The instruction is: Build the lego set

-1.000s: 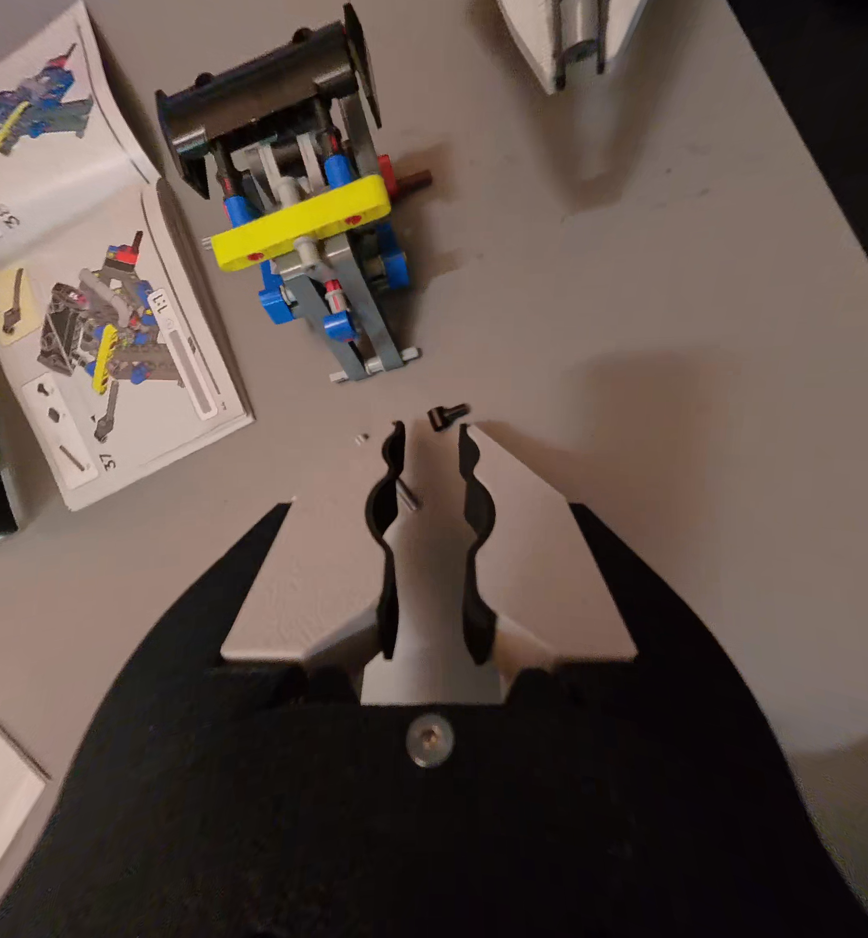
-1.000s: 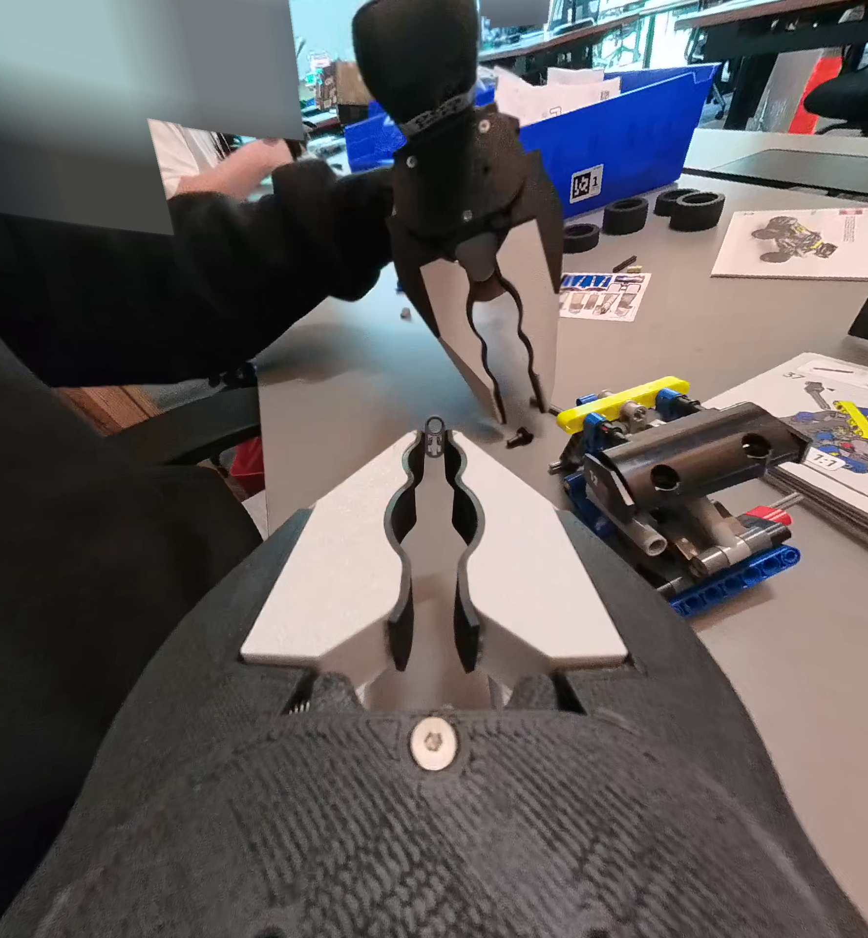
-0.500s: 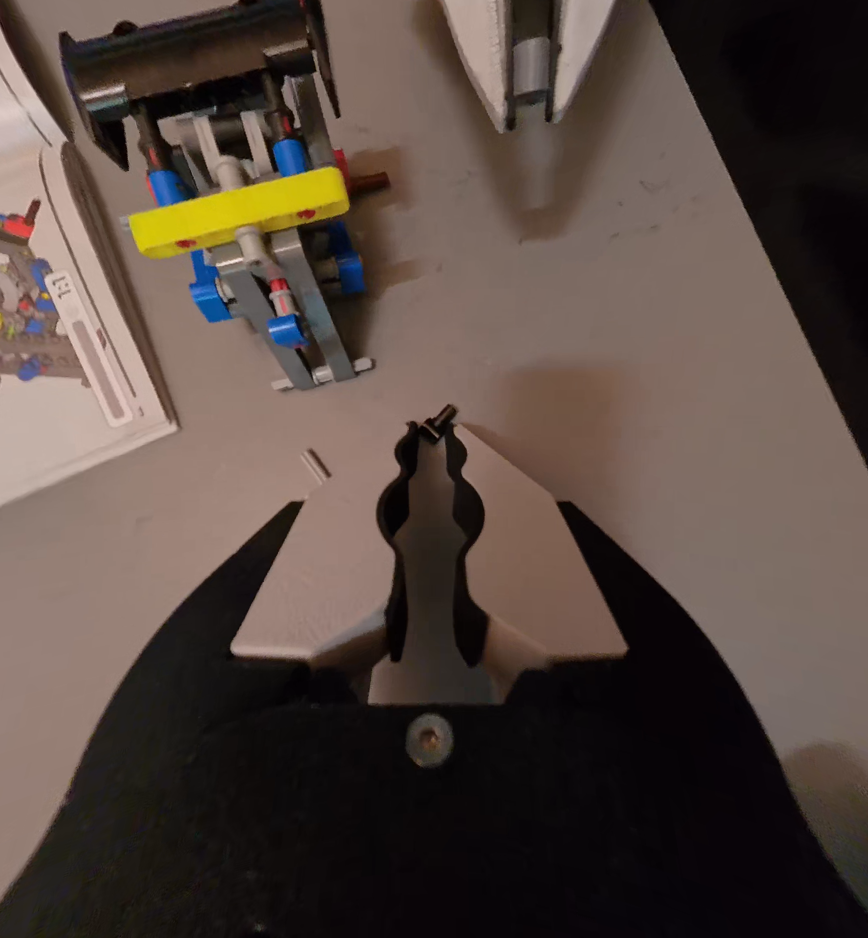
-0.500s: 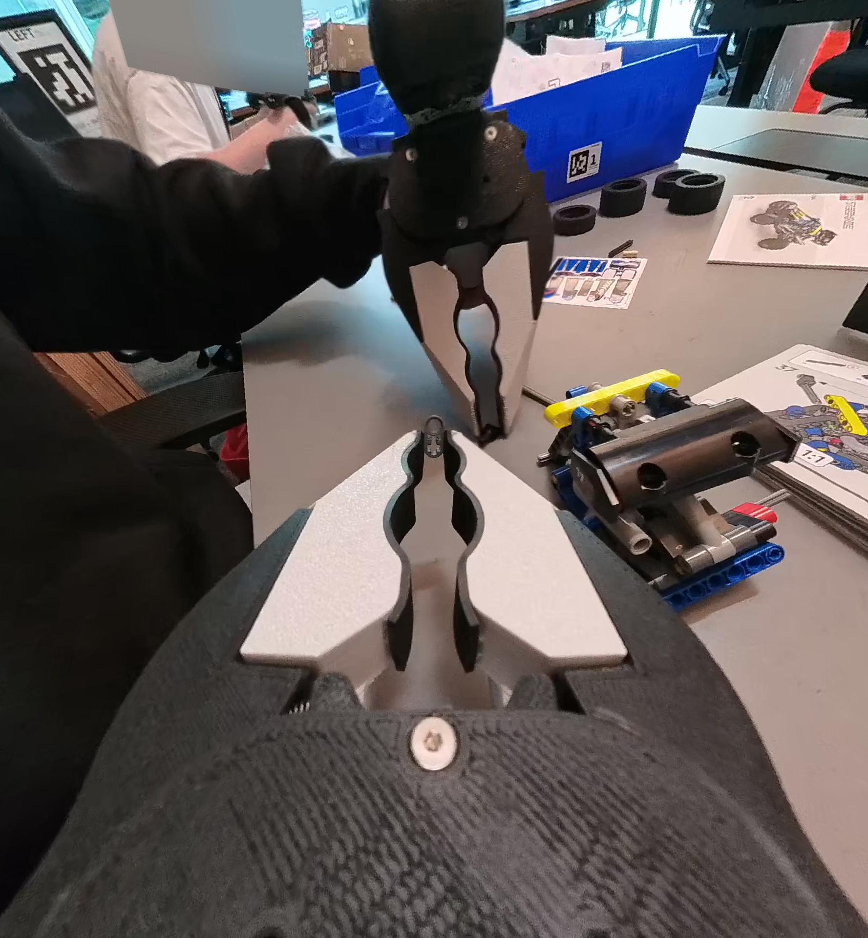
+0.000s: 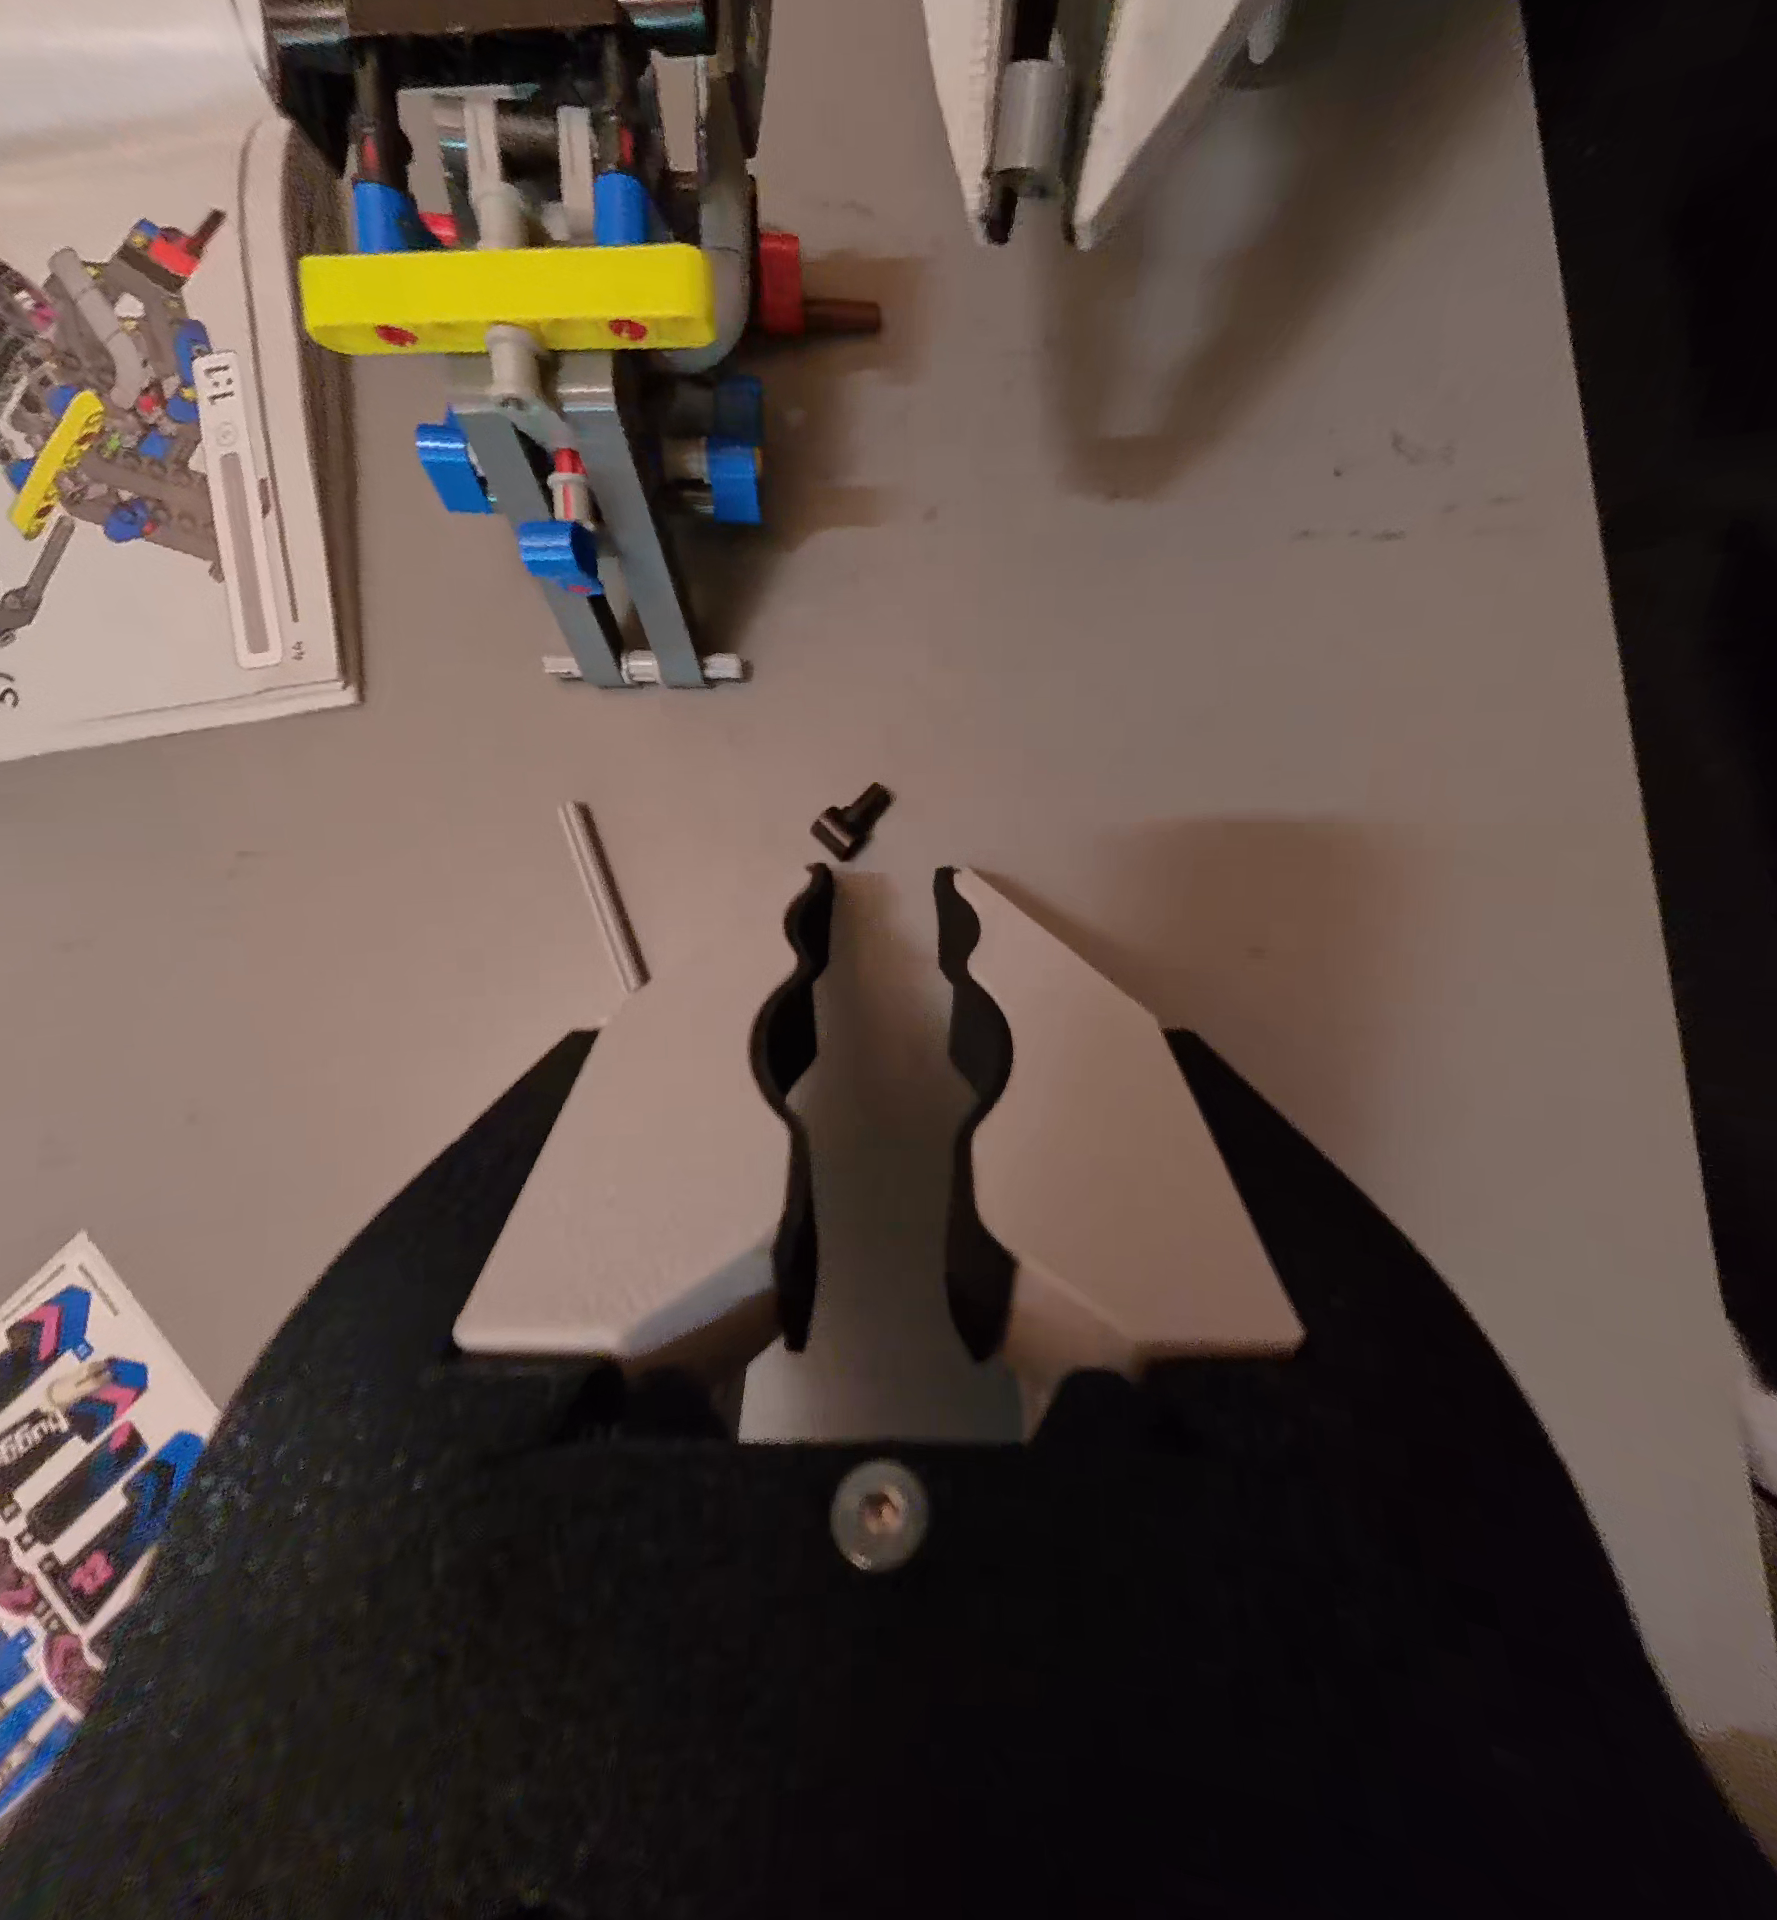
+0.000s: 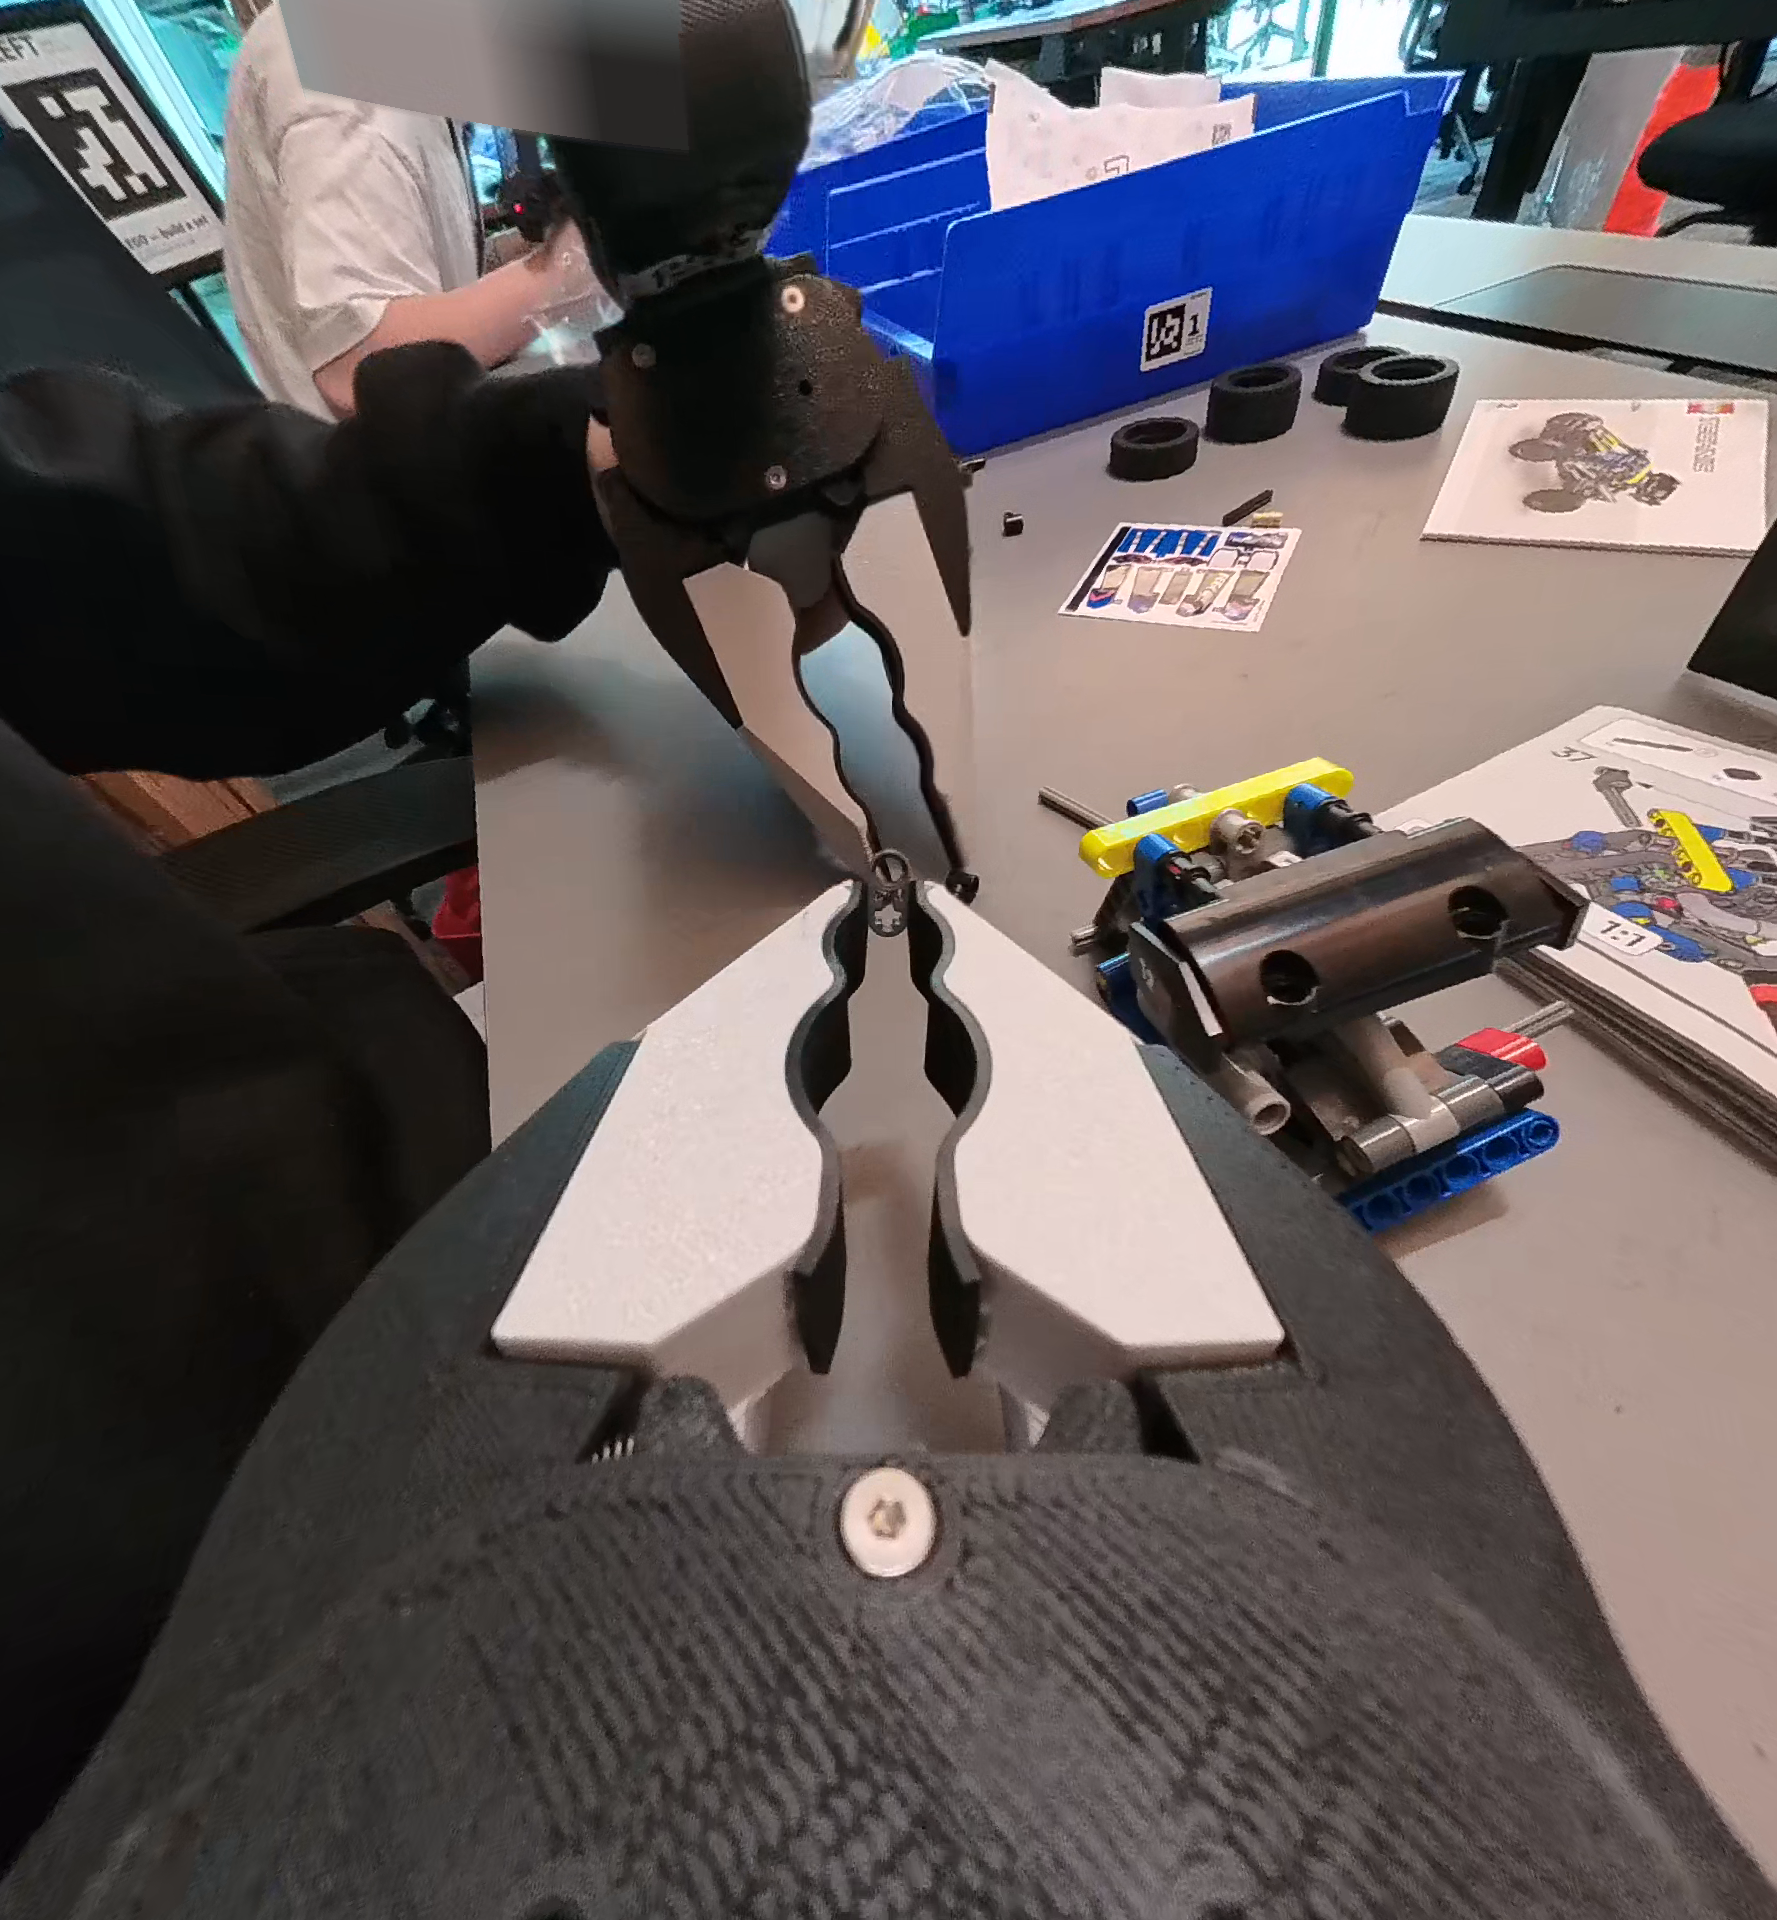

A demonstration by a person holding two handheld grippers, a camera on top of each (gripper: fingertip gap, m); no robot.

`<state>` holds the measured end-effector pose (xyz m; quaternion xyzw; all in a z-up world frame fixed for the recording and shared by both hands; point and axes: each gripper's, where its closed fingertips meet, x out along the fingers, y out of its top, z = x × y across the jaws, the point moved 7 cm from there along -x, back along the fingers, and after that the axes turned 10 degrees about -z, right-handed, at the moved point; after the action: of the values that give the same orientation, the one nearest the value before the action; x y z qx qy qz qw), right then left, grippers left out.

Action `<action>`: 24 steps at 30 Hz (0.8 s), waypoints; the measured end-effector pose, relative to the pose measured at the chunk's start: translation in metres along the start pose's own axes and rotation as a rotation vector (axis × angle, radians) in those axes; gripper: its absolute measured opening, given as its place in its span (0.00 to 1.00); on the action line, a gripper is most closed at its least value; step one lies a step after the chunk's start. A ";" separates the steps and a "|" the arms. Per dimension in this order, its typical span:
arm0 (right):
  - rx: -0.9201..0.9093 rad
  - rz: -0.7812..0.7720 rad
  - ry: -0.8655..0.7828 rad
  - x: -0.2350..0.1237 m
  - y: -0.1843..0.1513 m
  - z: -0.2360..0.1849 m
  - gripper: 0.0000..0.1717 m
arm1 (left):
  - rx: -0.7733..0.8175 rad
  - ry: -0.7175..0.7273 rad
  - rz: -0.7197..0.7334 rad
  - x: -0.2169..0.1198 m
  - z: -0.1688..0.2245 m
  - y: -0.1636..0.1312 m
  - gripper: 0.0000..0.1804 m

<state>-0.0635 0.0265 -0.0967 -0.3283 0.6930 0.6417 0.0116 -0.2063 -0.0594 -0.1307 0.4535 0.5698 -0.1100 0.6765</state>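
Spreading across both views is a grey table strewn with toy-building parts. A half-built model with a yellow beam stands beside an open booklet. A sticker sheet, four black tyres, a second booklet and a blue bin lie farther back. Beyond is a workroom with more desks and chairs, and a person in a white shirt.

The left gripper hovers low over the table, its jaws apart with nothing between them. A small black pin lies on the table just ahead of its left fingertip, not touching it. A thin grey axle lies near, to the left.

The right gripper is clenched on a small dark connector, both pads pressing its sides, a ring end poking past the tips. It is held above the table edge, close to the left gripper's tips.
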 end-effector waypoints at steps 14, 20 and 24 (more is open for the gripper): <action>-0.001 -0.024 0.029 0.003 -0.001 -0.001 0.03 | 0.153 -0.012 0.134 0.001 -0.013 0.000 0.12; -0.021 -0.068 0.039 0.007 -0.002 -0.004 0.03 | 0.254 -0.106 0.136 -0.001 -0.022 0.003 0.06; -0.035 -0.083 0.042 0.009 -0.003 -0.005 0.03 | 0.275 -0.191 0.107 0.008 -0.026 0.003 0.08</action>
<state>-0.0671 0.0177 -0.1023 -0.3703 0.6675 0.6457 0.0182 -0.2188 -0.0355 -0.1346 0.5591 0.4577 -0.1935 0.6638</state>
